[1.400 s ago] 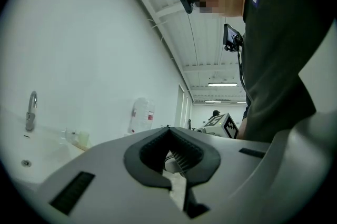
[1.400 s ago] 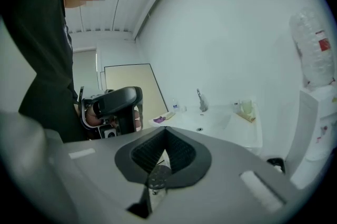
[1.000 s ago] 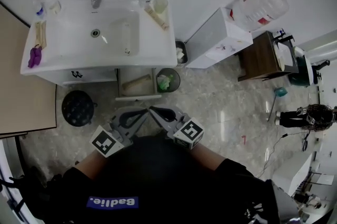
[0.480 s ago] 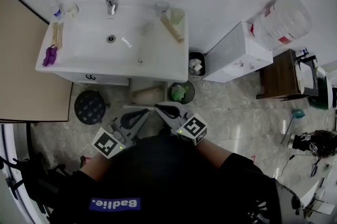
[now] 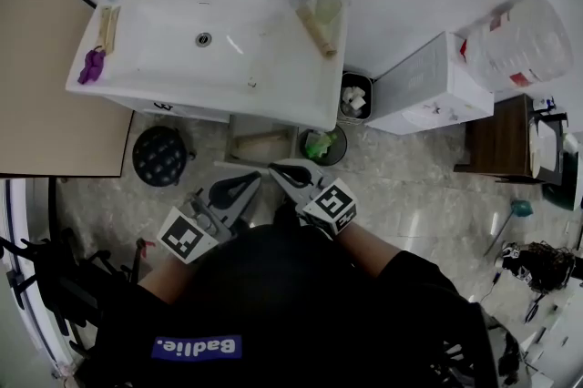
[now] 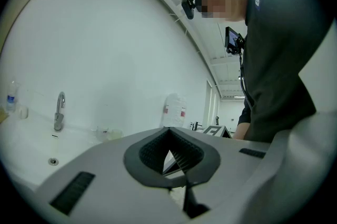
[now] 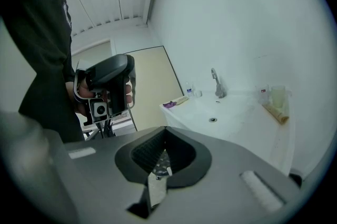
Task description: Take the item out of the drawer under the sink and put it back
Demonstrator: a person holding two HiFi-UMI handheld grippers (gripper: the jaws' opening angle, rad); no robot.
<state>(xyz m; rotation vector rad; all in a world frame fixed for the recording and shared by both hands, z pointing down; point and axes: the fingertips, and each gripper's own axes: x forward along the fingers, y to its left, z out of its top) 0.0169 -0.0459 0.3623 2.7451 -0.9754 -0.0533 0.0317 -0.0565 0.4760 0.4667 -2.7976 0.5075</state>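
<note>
The jaws of the left gripper (image 5: 239,188) and the right gripper (image 5: 287,175) are clenched on nothing. The tan item (image 5: 261,143) is seen in the open drawer (image 5: 233,136), just beyond both jaws.

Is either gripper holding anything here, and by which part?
Nothing is held: the left gripper and the right gripper are both shut, with nothing between their jaws, short of the open drawer.

Left claw (image 5: 248,182) and right claw (image 5: 279,169), both closed and empty, point forward with tips nearly meeting
</note>
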